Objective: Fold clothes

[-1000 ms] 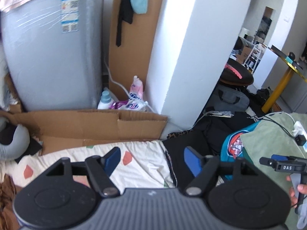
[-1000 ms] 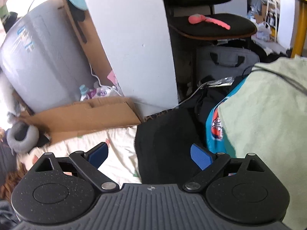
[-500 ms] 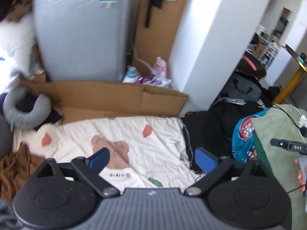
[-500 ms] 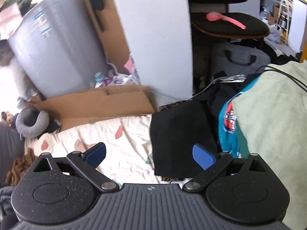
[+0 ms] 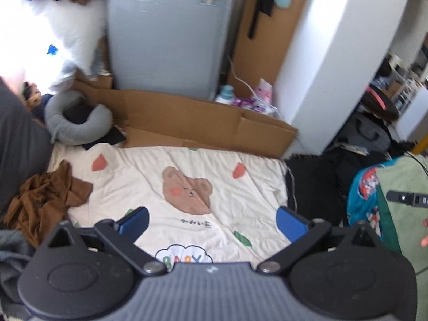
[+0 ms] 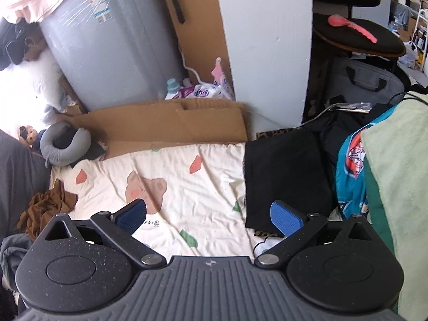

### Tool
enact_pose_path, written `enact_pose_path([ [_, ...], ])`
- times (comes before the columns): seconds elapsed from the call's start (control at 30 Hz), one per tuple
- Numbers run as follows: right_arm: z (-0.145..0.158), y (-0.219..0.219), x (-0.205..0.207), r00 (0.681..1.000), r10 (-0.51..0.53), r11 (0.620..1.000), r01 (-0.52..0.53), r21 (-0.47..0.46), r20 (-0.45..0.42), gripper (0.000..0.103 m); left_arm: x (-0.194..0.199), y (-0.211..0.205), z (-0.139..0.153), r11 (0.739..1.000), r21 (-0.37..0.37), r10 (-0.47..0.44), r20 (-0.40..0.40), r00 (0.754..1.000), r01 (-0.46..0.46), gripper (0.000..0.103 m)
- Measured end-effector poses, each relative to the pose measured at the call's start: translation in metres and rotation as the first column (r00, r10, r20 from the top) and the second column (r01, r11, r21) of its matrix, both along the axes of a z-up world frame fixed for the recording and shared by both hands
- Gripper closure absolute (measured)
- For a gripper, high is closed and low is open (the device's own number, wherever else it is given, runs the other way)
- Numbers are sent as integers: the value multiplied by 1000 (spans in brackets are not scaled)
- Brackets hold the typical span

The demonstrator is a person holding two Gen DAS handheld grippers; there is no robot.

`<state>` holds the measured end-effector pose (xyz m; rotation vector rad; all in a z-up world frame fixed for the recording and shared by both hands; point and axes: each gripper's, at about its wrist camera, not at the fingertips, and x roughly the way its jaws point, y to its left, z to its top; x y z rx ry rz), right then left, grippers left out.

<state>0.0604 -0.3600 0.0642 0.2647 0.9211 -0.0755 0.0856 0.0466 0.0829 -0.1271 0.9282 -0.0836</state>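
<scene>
A cream sheet with a bear print (image 5: 187, 187) (image 6: 171, 187) is spread flat below both grippers. A crumpled brown garment (image 5: 45, 200) (image 6: 45, 208) lies at its left edge. A folded black garment (image 6: 283, 176) (image 5: 313, 190) lies at its right edge. A pile with a teal printed garment (image 6: 350, 171) (image 5: 361, 198) and a light green cloth (image 6: 396, 182) sits at the far right. My left gripper (image 5: 212, 222) is open and empty above the sheet. My right gripper (image 6: 210, 216) is open and empty above the sheet, near the black garment.
A cardboard sheet (image 5: 203, 123) (image 6: 165, 125) stands behind the sheet. A grey washing machine (image 5: 165, 32) and a white pillar (image 6: 262, 48) stand behind it. A grey neck pillow (image 5: 77, 123) lies at the back left. Detergent bottles (image 6: 198, 88), a grey bag (image 6: 363, 80) and a chair are behind.
Both grippers have risen and swung left; the sheet, the brown garment and the neck pillow have come into view. Both sets of jaws stay open.
</scene>
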Motion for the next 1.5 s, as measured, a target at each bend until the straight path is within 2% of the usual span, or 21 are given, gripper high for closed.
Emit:
enact_pose_path([
  [0.3, -14, 26, -7, 999, 30, 1000, -30, -5, -29, 1, -21, -10, -28, 997, 8, 77, -29, 997, -77, 1],
  [0.5, -24, 51, -13, 993, 116, 993, -116, -3, -27, 1, -29, -16, -52, 992, 14, 128, -57, 990, -127, 1],
  [0.77, -39, 64, -16, 991, 127, 992, -127, 0, -51, 1, -32, -20, -68, 982, 67, 178, -57, 982, -174, 1],
  [1.07, -46, 73, -15, 988, 135, 990, -137, -21, -72, 1, -41, -18, -97, 969, 65, 245, -134, 960, -239, 1],
  [1.2, -49, 76, -22, 987, 132, 990, -136, -28, -92, 1, -45, -23, -100, 961, 110, 265, -115, 957, -253, 1],
  [1.4, -54, 85, -26, 980, 162, 986, -166, -28, -114, 1, -42, -18, -103, 957, 106, 282, -139, 949, -269, 1],
  [1.5, -56, 85, -23, 978, 166, 985, -171, -27, -124, 1, -42, -20, -104, 956, 129, 281, -139, 950, -264, 1],
])
